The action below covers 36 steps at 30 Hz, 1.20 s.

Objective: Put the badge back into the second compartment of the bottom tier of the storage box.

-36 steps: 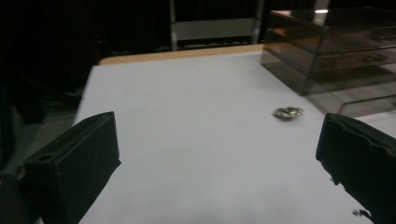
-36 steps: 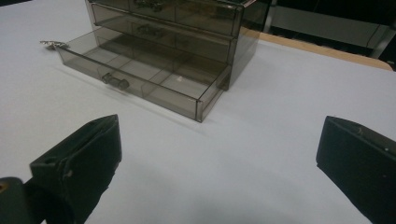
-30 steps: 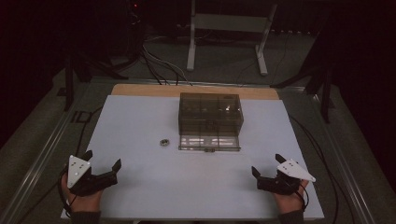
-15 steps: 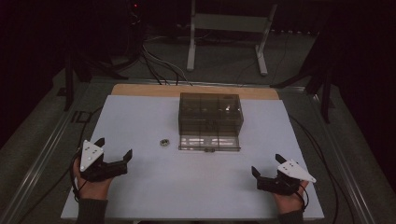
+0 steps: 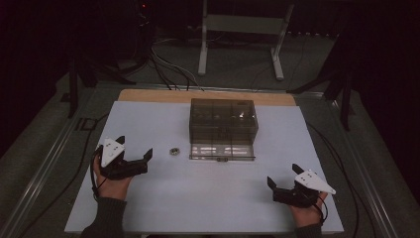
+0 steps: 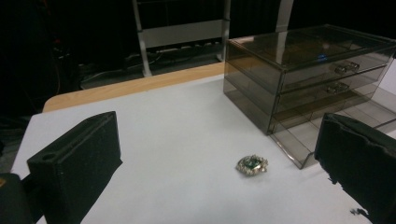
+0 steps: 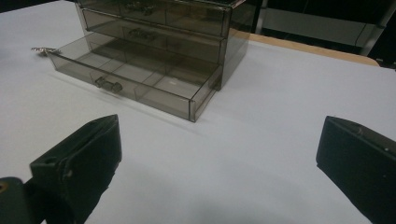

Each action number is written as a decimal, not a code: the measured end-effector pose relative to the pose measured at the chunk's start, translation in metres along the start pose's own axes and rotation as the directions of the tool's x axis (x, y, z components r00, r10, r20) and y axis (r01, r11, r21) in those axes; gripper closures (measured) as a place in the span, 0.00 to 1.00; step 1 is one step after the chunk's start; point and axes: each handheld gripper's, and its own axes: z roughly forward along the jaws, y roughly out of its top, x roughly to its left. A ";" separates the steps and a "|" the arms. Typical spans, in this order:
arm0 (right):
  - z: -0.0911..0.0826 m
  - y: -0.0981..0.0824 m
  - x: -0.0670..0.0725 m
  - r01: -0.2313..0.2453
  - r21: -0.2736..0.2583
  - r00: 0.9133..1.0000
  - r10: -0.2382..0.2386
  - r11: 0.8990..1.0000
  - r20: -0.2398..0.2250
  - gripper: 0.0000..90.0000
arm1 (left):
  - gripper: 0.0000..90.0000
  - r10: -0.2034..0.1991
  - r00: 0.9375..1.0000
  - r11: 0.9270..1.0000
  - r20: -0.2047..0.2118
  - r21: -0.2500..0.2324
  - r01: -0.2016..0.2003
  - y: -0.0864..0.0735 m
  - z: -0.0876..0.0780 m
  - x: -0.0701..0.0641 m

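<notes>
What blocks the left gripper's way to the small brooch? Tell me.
Nothing visible. Bare white tabletop lies between the open left gripper and the brooch; the smoky drawer box stands off to one side.

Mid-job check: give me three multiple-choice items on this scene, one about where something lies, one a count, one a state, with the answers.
1. Where does the small brooch lie?
A. inside the open drawer
B. on the white table, left of the drawer box
C. between the right gripper's jaws

2. How many drawers does the smoky clear drawer box have?
A. three
B. one
C. five

3. How does the bottom drawer stand?
A. pushed shut
B. taken out of the box
C. pulled out, open

Answers:
1 B, the high view shows it on the bare surface between the left gripper and the box.
2 A, the left gripper view shows three stacked fronts.
3 C, the right gripper view shows it drawn forward with its compartments exposed.
</notes>
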 end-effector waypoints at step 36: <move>0.000 -0.001 -0.005 -0.021 0.002 1.000 0.021 1.000 0.000 0.01 | 0.01 0.011 0.995 0.992 0.100 0.122 -0.024 0.001 0.071 -0.018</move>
